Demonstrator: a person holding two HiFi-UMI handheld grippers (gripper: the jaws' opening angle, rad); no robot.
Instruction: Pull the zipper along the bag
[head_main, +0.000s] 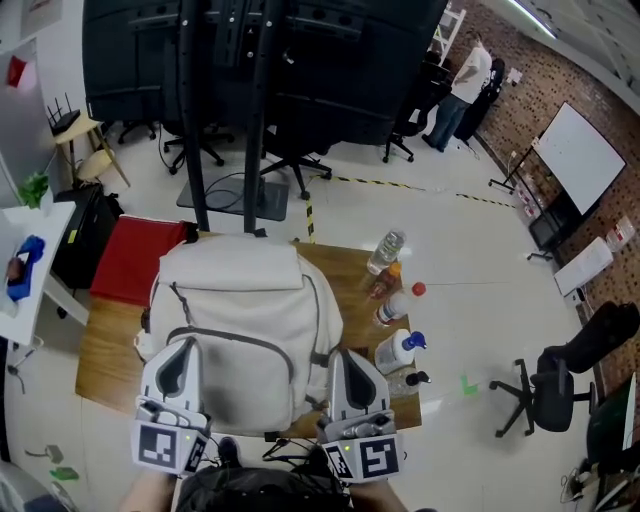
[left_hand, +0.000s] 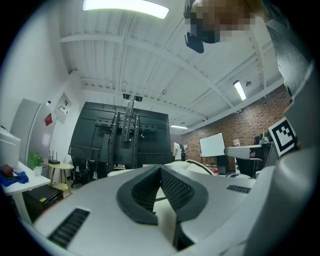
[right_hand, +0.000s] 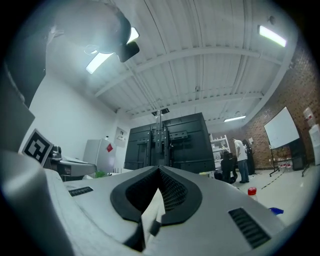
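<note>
The left claw (left_hand: 161, 168) is pressed together, its dark ribbed pads meeting at the tips, and nothing shows pinched between them. The right claw (right_hand: 159, 169) is pressed together too, tips touching, with only pale fabric showing through the gap lower down. In the head view both claws sit at the near edge of the scene and point away from the person. The left one lies over the lower front of the bag (head_main: 240, 330), and the right one is at the bag's right side.

The bag is a cream backpack lying flat on a wooden table (head_main: 105, 350), with its top flap at the far end. A grey zipper (head_main: 250, 343) curves in an arc across its front panel, between the two claws.

Just right of the bag, several bottles (head_main: 398, 350) stand in a cluster on the table. A red case (head_main: 135, 258) lies beside the table's far left corner. A tall black stand (head_main: 260, 60) rises beyond the table.
</note>
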